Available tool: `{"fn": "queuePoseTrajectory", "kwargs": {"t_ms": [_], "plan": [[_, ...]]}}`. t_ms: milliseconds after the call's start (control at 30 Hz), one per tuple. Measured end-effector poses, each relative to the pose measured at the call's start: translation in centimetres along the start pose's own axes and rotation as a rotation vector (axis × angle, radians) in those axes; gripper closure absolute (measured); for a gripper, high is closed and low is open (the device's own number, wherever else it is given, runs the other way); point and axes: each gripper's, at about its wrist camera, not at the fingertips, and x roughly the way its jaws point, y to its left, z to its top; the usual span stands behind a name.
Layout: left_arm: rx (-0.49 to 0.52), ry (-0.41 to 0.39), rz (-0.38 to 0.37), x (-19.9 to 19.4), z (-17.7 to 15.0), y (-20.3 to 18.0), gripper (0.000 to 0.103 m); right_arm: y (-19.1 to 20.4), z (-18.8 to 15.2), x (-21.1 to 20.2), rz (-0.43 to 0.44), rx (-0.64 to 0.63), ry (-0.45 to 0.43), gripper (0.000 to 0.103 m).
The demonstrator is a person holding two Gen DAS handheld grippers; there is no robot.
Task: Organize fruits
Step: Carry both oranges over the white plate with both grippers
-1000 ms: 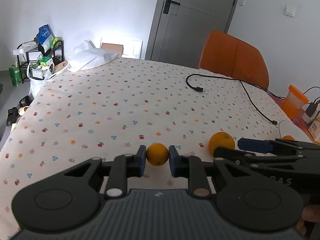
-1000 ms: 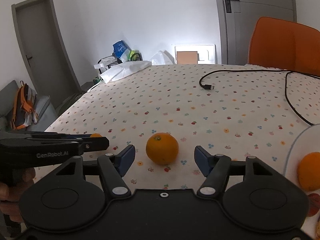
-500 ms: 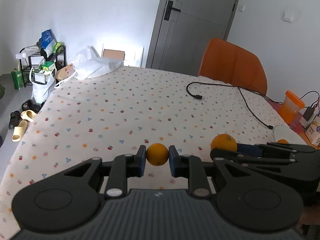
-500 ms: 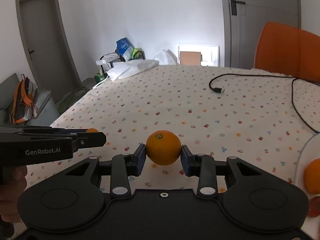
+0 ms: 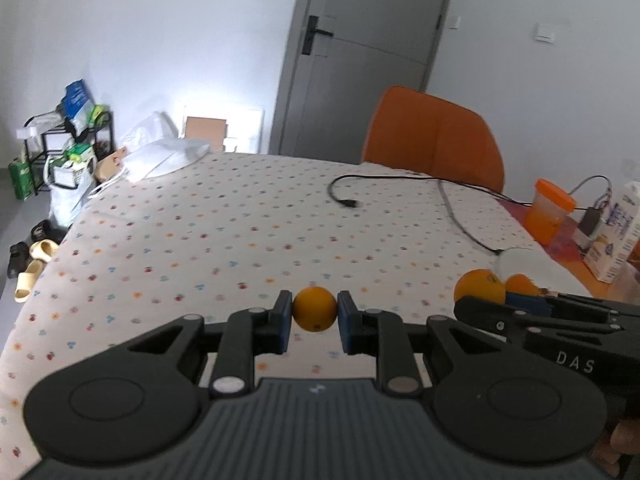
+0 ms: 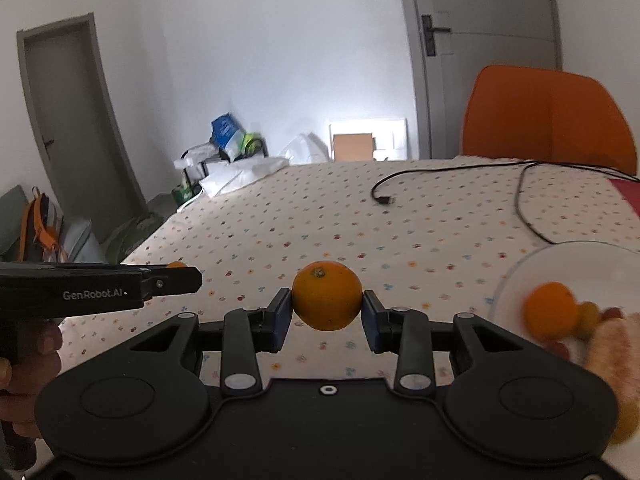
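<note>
My left gripper (image 5: 314, 316) is shut on a small orange (image 5: 314, 309) and holds it above the flowered tablecloth (image 5: 240, 224). My right gripper (image 6: 326, 310) is shut on a larger orange (image 6: 326, 295), also lifted off the cloth; that orange shows in the left wrist view (image 5: 478, 286) too. A white plate (image 6: 560, 264) lies at the right with another orange (image 6: 552, 316) and smaller fruit on it. The left gripper appears side-on in the right wrist view (image 6: 168, 280).
A black cable (image 5: 400, 184) runs across the far part of the table. An orange chair (image 5: 436, 140) stands behind it. An orange-lidded jar (image 5: 549, 210) and a carton (image 5: 616, 236) stand at the right edge. Bags and a rack (image 5: 64, 152) stand on the floor at left.
My right gripper closed on the larger orange and lifted it toward the plate. My left gripper kept its small orange and rose with it.
</note>
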Motion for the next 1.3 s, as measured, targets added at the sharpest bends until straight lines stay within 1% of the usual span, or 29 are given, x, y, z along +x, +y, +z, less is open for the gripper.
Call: {"fn": "queuePoseTrajectory", "kwargs": {"t_ms": [267,533,767,933,1300], "plan": [[0.053,-0.022,-0.052,-0.8,-0.2,-3.7,0.081,-2.4,-1.0,-4.0,-0.042,0.045,-0.056,0.068],[0.096,-0.032,-0.091,-0.7,0.0,-6.9,0.081,-4.7,-2.0,-6.8,-0.083,0.074,-0.095,0.068],[0.137,-0.030,-0.120,-0.3,-0.1,-9.4,0.081,-6.6,-2.6,-8.3,-0.114,0.099,-0.115,0.068],[0.150,-0.019,-0.145,0.6,-0.2,-11.1,0.081,-7.6,-2.8,-9.5,-0.118,0.118,-0.133,0.068],[0.199,-0.004,-0.189,2.1,-0.5,-14.7,0.081,-11.0,-4.4,-11.9,-0.181,0.181,-0.158,0.068]]}}
